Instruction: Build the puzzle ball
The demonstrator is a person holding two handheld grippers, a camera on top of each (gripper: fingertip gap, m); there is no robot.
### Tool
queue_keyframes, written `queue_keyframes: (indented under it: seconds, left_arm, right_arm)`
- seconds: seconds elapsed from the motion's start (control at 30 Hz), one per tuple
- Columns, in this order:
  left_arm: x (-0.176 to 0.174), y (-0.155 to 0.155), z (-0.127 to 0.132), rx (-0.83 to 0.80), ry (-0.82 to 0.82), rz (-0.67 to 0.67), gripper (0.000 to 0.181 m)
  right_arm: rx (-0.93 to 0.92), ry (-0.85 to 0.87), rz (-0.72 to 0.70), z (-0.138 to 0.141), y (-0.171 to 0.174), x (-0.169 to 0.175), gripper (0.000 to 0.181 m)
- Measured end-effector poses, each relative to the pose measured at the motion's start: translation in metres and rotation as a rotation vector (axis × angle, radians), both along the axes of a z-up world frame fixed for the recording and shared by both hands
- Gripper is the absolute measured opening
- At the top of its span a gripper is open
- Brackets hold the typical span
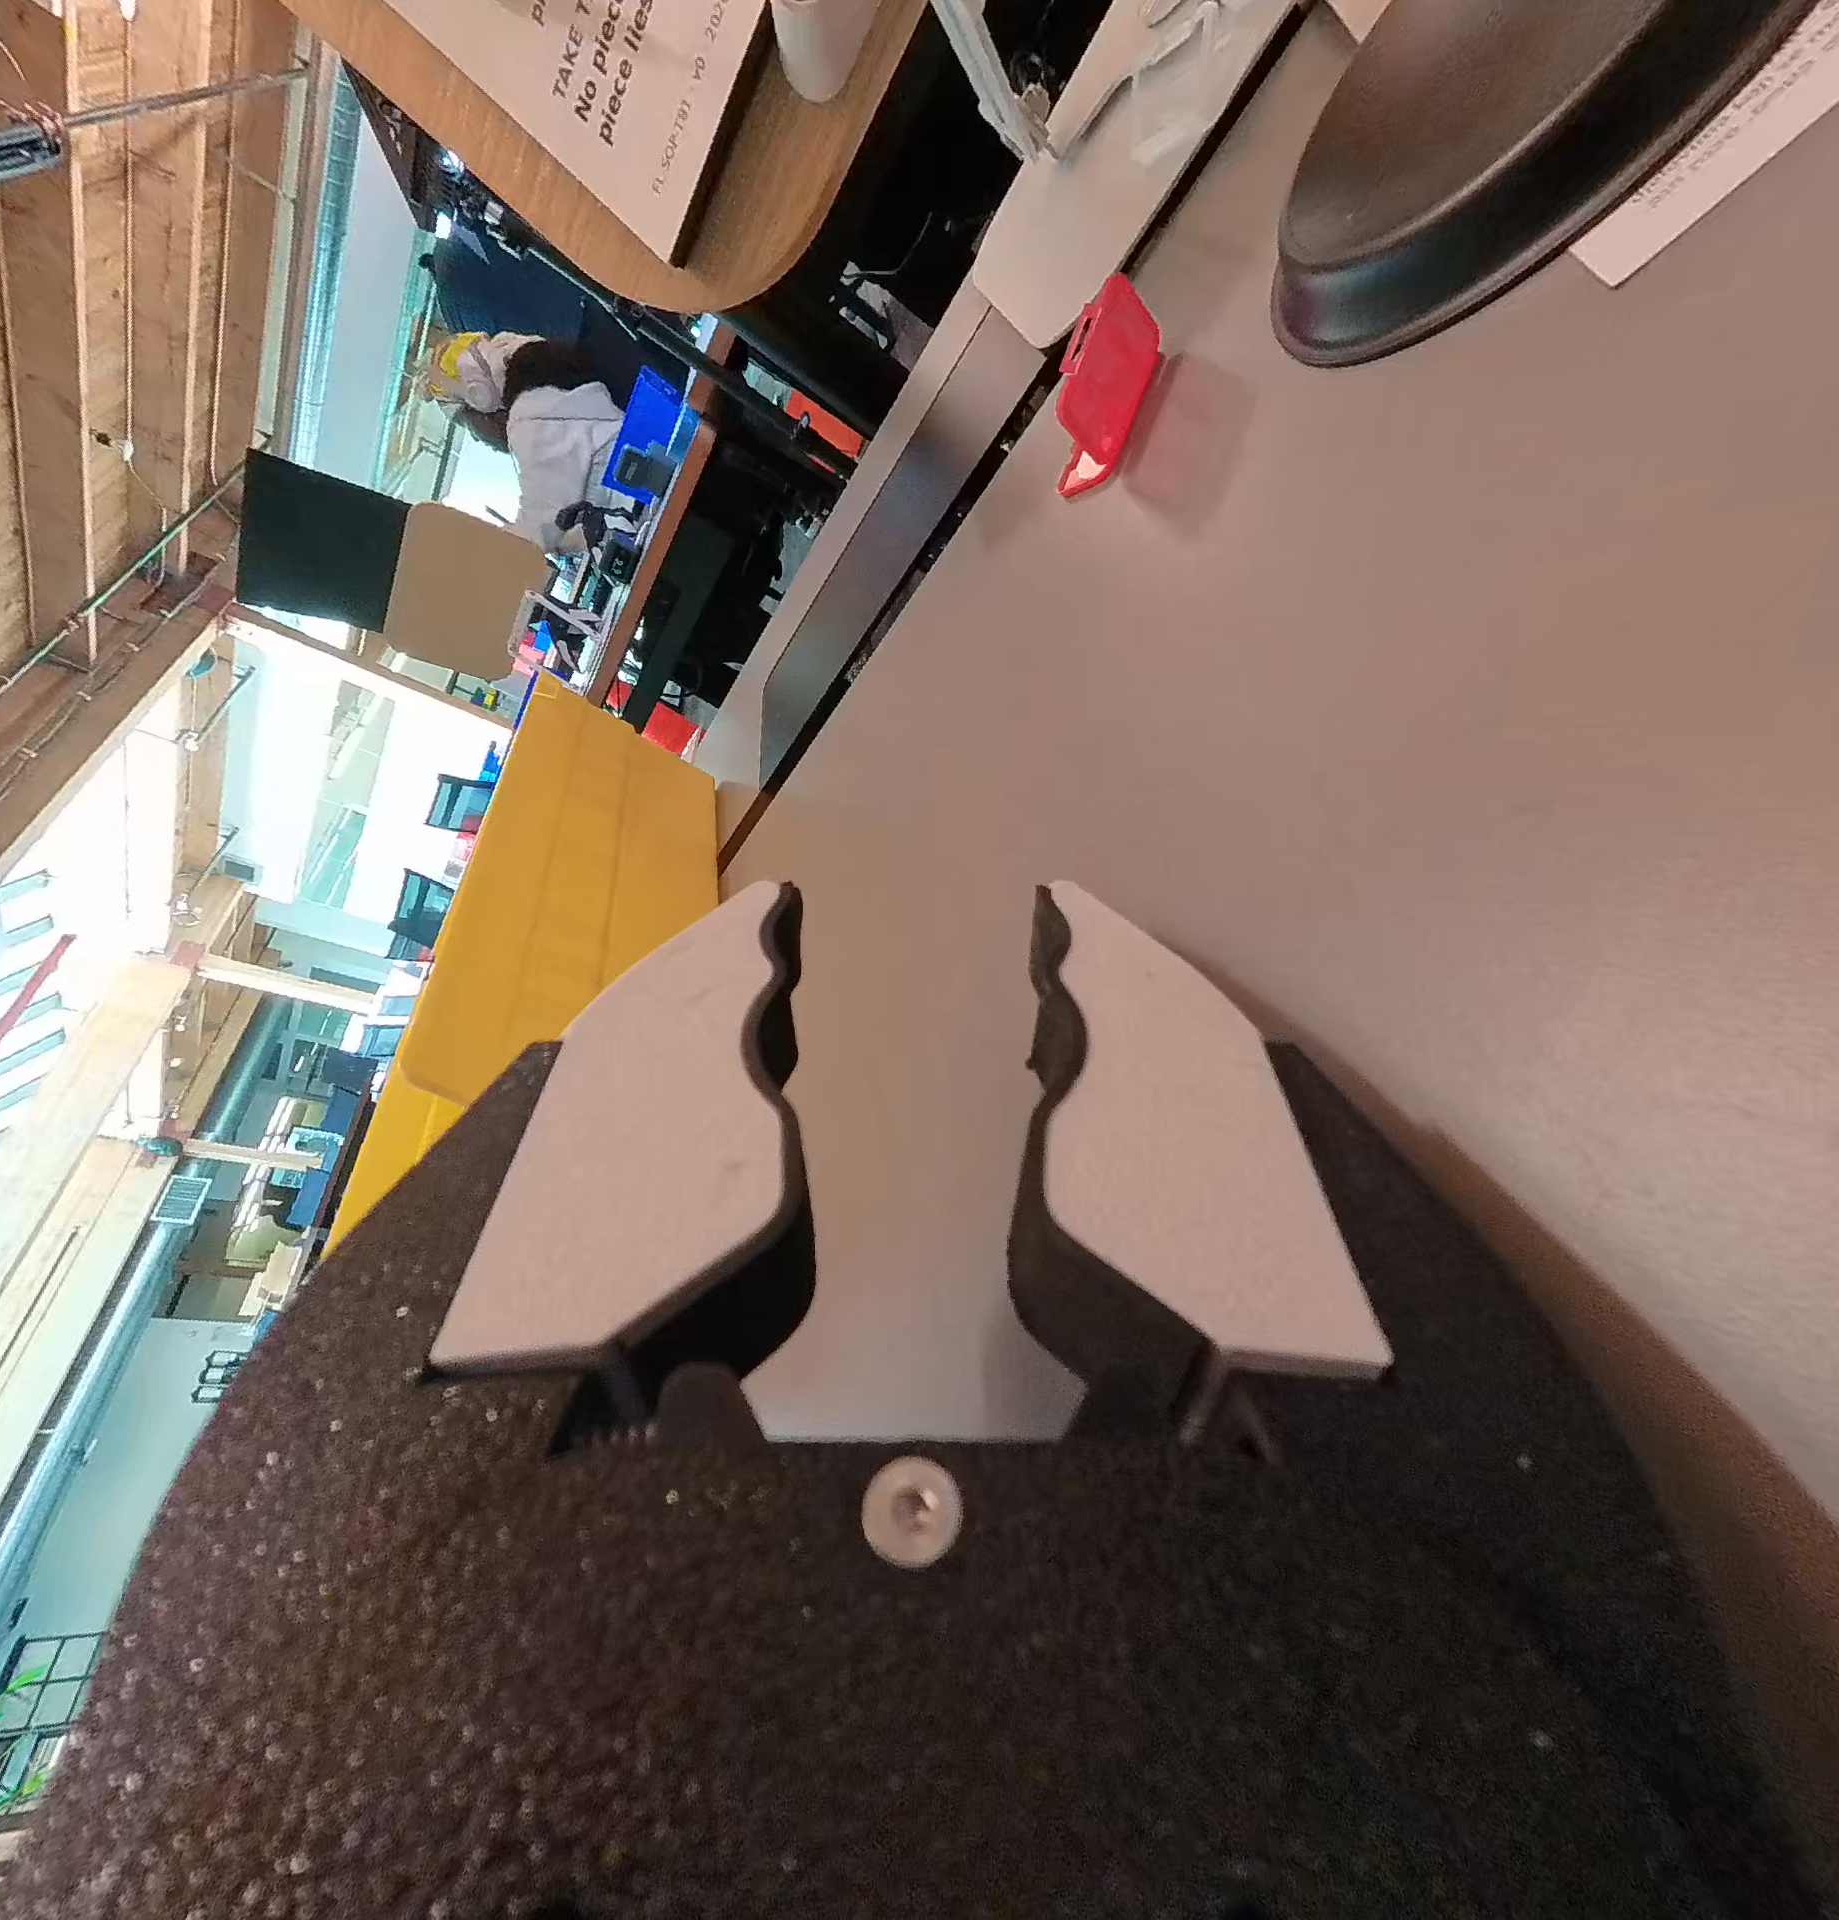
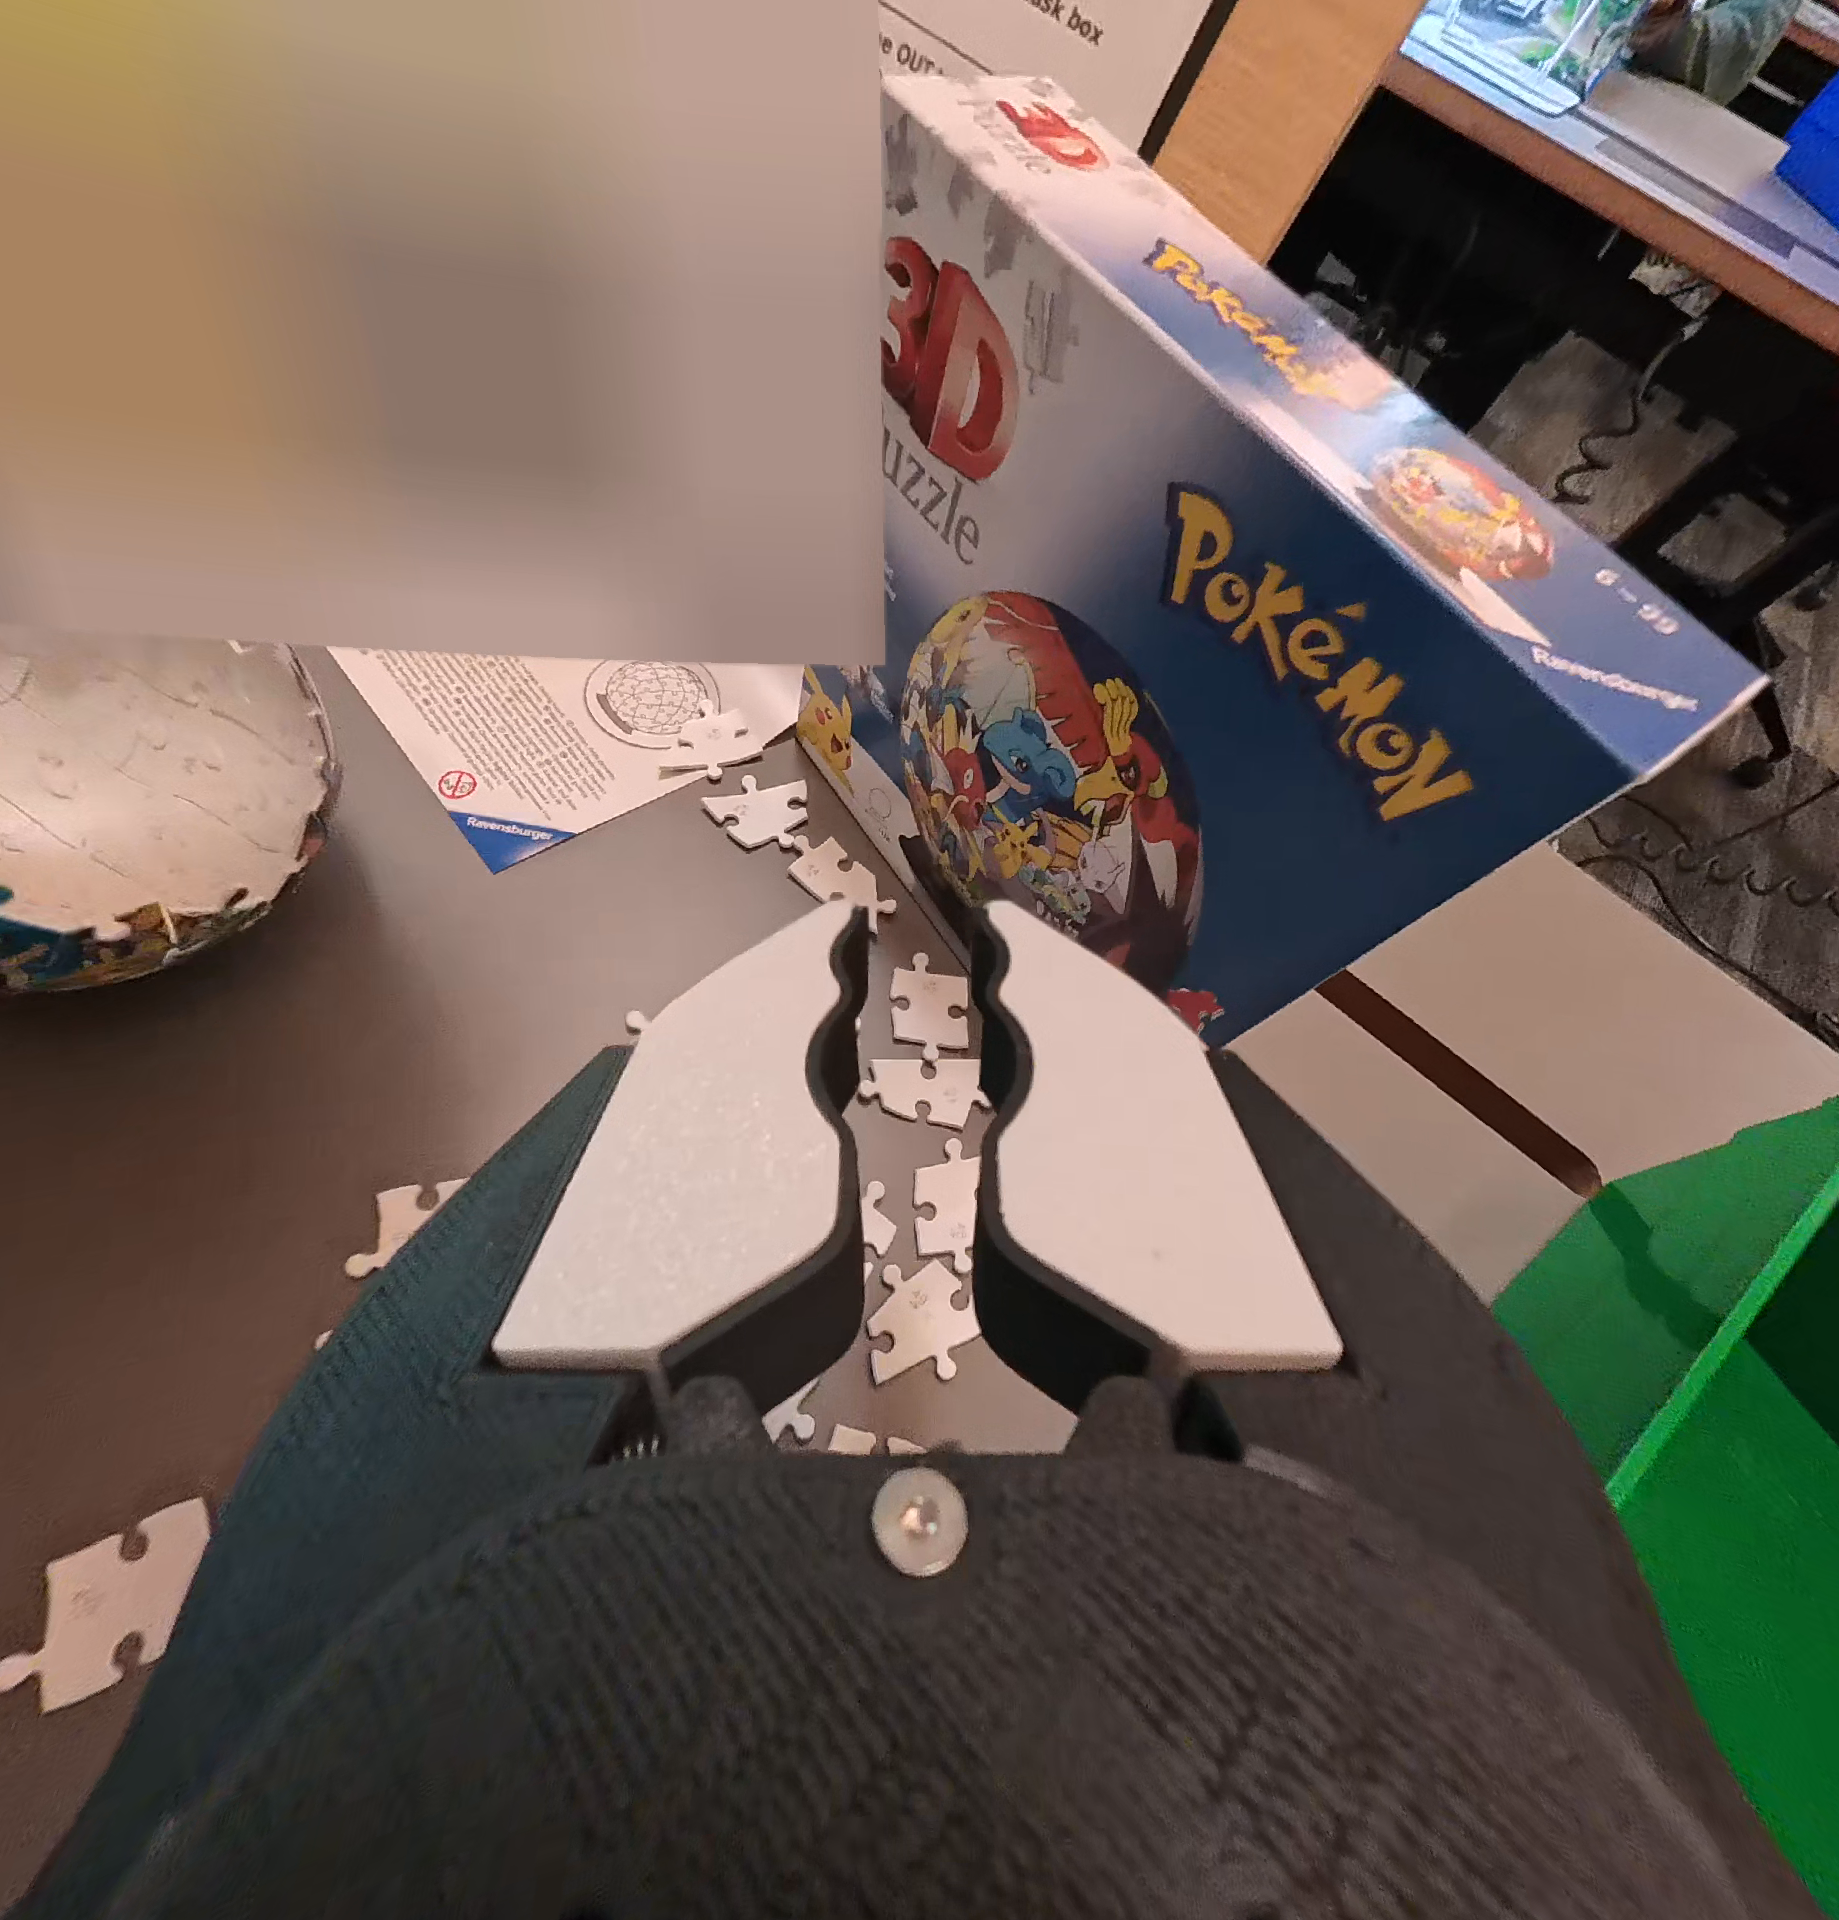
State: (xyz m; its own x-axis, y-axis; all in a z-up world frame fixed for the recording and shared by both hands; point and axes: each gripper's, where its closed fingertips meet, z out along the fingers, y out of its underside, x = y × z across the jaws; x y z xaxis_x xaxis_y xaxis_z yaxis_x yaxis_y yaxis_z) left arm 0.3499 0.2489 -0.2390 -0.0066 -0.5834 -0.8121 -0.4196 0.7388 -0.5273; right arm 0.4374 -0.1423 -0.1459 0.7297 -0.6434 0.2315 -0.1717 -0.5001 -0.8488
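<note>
Grey and matte, the bench [image 2: 219, 1091] carries a blue puzzle box [image 2: 1258, 644] standing tilted at its far edge, and loose white puzzle pieces [image 2: 930, 1091] lie scattered just in front of that box. Left of the box, past a printed instruction sheet [image 2: 541, 748], sits the half-built puzzle ball [image 2: 115, 810], white inside up. Above the pieces near the box, the right claw [image 2: 920, 920] hovers slightly apart and empty, while the left claw [image 1: 915, 904] is apart, empty, over bare bench with a red clip [image 1: 1107, 384] beyond it.

Left tongs [image 1: 913, 904] agape over bare grey table [image 1: 1414, 831].
</note>
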Motion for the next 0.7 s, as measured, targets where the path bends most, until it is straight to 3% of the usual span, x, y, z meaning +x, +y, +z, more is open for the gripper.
queue_keyframes:
  seconds: [0.5,0.7]
  left_arm:
    - [0.000,-0.004,0.000,0.006,0.001,-0.022,0.042]
    - [0.000,-0.006,0.001,0.009,-0.002,-0.033,0.042]
  right_arm:
    - [-0.028,-0.029,-0.028,0.003,-0.006,0.002,0.020]
    - [-0.040,-0.085,-0.107,0.026,-0.030,0.000,0.020]
